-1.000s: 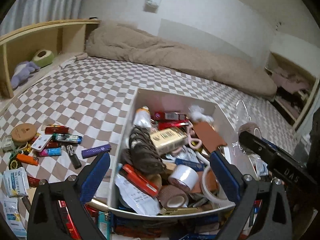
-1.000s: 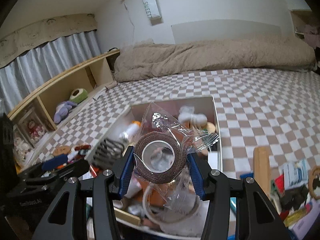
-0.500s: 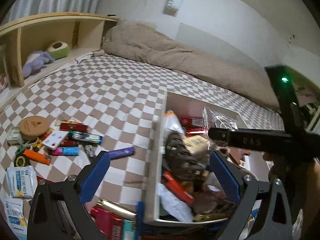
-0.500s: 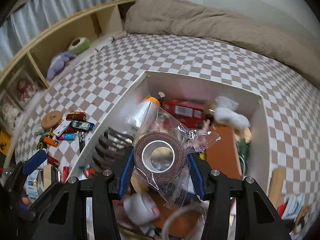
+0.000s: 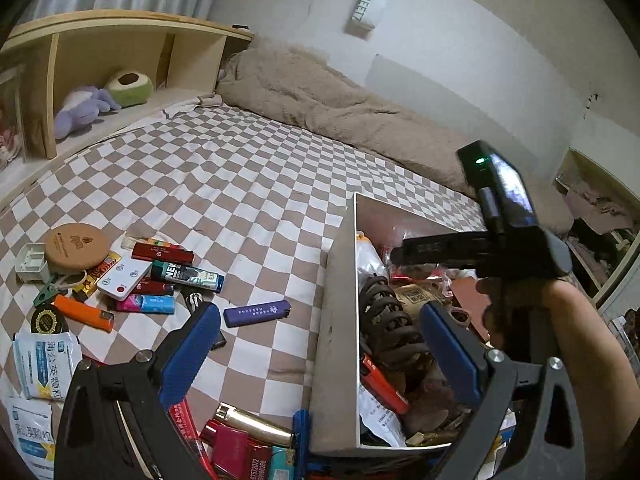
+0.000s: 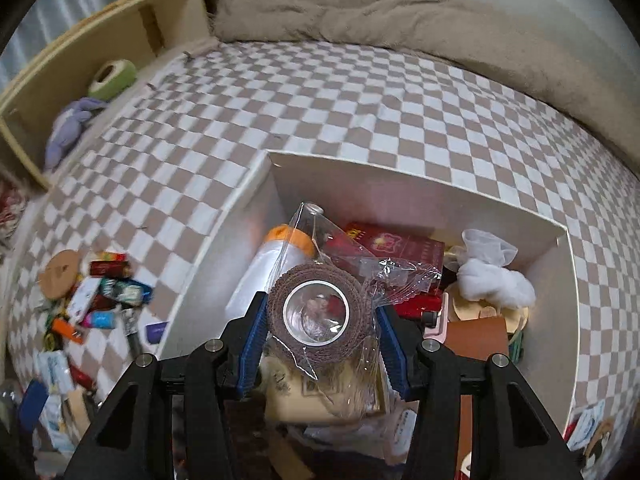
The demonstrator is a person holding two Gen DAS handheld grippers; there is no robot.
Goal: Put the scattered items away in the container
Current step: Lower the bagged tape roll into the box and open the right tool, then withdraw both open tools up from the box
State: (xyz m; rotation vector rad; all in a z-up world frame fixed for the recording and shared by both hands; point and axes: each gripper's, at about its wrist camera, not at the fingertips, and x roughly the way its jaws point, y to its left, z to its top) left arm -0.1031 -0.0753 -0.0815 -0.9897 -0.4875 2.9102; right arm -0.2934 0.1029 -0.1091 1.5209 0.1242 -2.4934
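The right claw (image 6: 320, 340) grips a brown tape roll (image 6: 318, 314) sealed in a crinkled clear plastic bag (image 6: 384, 276), its blue pads pressed against either side of the roll. It holds the roll over the white container (image 6: 420, 200), which sits on a bed covered with a brown-and-white checkered sheet (image 6: 320, 100). Below and around the roll, the container already holds a white bottle with an orange cap (image 6: 276, 264), a red box (image 6: 400, 246), a wad of white fabric (image 6: 492, 272) and a brown leather piece (image 6: 476, 336); whether the bag touches any of these is hard to say from this angle.

The left claw (image 5: 320, 360) is spread wide with nothing between its blue pads, hovering above the near left corner of the container (image 5: 340, 320). In that view the right claw's black body (image 5: 480, 248) and the hand holding it reach over the box from the right. To the left on the sheet lie scattered items: a purple lighter (image 5: 256, 313), an orange lighter (image 5: 82, 312), a round cork disc (image 5: 76, 248), a white remote-like card (image 5: 120, 283) and white sachets (image 5: 42, 364). More lighters (image 5: 240, 440) lie close under the left claw. A beige blanket (image 5: 340, 112) runs along the wall, and a wooden shelf (image 5: 120, 40) holds plush toys.
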